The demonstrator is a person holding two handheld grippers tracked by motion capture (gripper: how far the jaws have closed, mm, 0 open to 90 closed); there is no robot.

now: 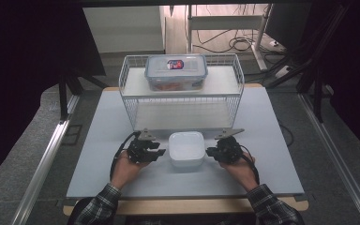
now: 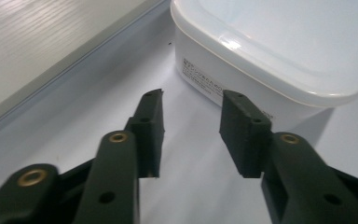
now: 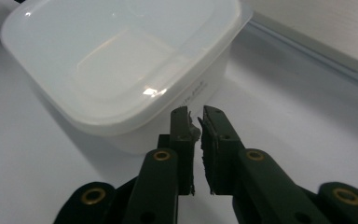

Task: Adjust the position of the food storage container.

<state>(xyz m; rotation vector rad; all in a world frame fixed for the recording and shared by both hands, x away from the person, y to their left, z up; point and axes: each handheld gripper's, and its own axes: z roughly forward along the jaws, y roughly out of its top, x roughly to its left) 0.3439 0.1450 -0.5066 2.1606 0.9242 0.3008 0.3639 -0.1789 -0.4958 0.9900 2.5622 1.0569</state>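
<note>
Black left hand-held gripper (image 2: 190, 105) parted, empty, beside white container (image 2: 279, 56) — right hand-held gripper (image 3: 195, 119) nearly closed, seemingly empty.

Bare tabletop (image 1: 98, 140) lies open left and right of the white lidded container (image 1: 186, 148). Just behind it, the wire rack (image 1: 130, 101) blocks passage, its upper shelf occupied by a clear lidded box (image 1: 176, 71).

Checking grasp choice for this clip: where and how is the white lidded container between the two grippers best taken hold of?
Probably by its overhanging lid rim, from both sides at once. The white container is wide, with smooth rounded walls, too broad for one jaw span. The left hand-held gripper, jaws open, and the right hand-held gripper, jaws nearly shut, already flank it on the table.
</note>
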